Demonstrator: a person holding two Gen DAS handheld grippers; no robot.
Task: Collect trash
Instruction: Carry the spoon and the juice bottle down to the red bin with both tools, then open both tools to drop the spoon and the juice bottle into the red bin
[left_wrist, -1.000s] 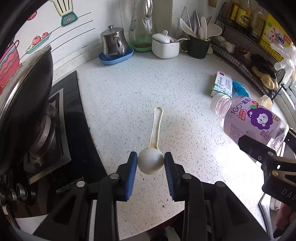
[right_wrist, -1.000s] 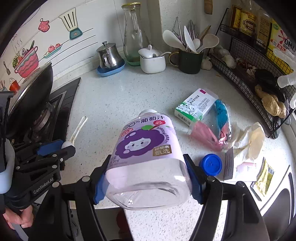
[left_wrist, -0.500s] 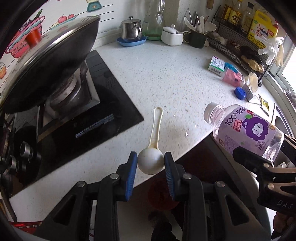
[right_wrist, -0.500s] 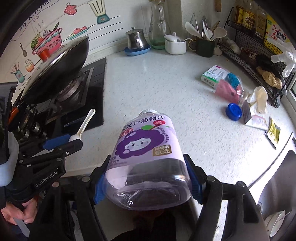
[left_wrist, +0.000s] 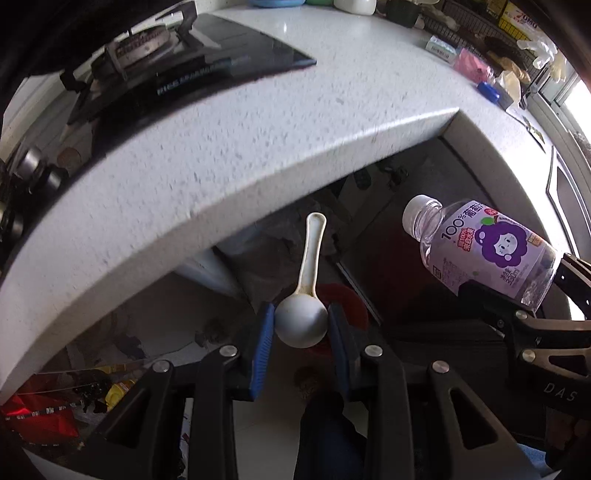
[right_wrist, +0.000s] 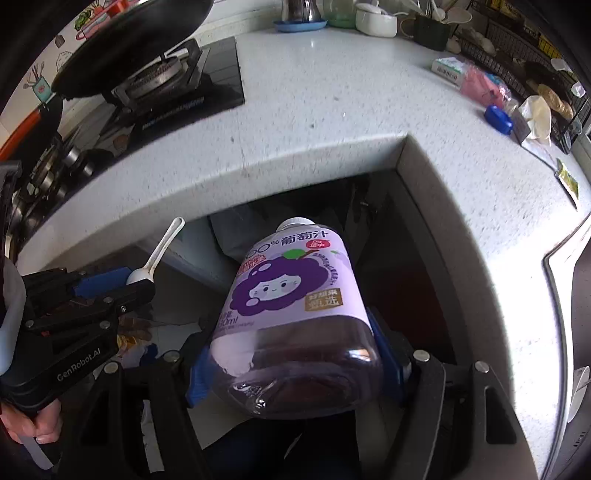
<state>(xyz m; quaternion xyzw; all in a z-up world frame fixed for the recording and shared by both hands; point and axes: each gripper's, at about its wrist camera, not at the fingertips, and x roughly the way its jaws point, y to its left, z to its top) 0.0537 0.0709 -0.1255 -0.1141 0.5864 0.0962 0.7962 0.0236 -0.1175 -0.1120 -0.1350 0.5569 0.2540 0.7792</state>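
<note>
Speckled white desk (right_wrist: 332, 110) fills the upper view; both grippers are out past its front edge, over the floor and the dark open space under it.

Far left: gas hob (right_wrist: 166, 81) and pan, not involved.

Left gripper (left_wrist: 301, 326): blue pads clamped on the bowl of the white plastic spoon (left_wrist: 306, 288), handle pointing forward. We judge the grip sound but shallow, since the bowl is round, so we keep squeeze constant and avoid wrist rolls.

Below and just behind the spoon we see a red round shape (left_wrist: 347, 299), likely the bin; too hidden to be sure. We line the spoon up over it before opening.

Right gripper (right_wrist: 291, 365): closed on the base of the grape juice bottle (right_wrist: 291, 295), cap forward and slightly up. Base grip leaves a long overhang, so we move slowly and drop one item at a time.

Right: blue cap (right_wrist: 498, 118), wrappers and a carton (right_wrist: 448, 68) lie on the desk for later passes.
</note>
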